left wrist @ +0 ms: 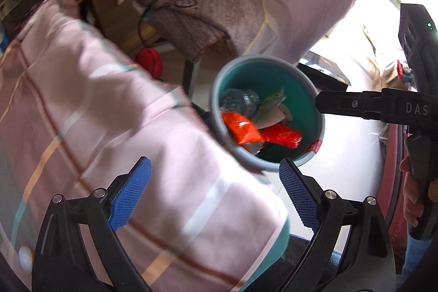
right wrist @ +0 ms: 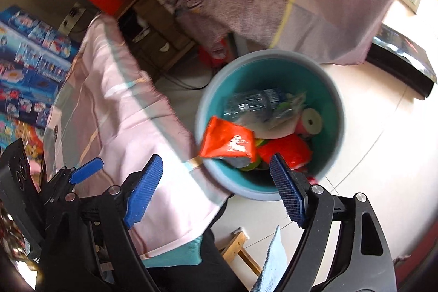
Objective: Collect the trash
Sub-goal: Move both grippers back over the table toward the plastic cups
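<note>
A teal bin (left wrist: 262, 75) (right wrist: 273, 73) with a grey rim stands on the floor beside a bed. Inside lie an orange wrapper (left wrist: 242, 129) (right wrist: 227, 140), a red wrapper (left wrist: 282, 136) (right wrist: 287, 149), a clear plastic bottle (left wrist: 239, 100) (right wrist: 251, 103) and a tape roll (right wrist: 312, 121). My left gripper (left wrist: 215, 164) hangs open over the bin's near rim, with nothing between its blue pads. My right gripper (right wrist: 216, 160) is open too, above the same rim and holding nothing. In the left wrist view it (left wrist: 328, 103) reaches in from the right over the bin.
Pink striped bedding (left wrist: 109, 127) (right wrist: 123, 127) fills the left side up to the bin. A grey-purple cloth (left wrist: 208, 4) with a black cable hangs behind. Toy boxes (right wrist: 30, 67) stand at far left. A wooden stool (right wrist: 238, 245) and a blue cloth (right wrist: 273, 259) are near me on the pale tiled floor.
</note>
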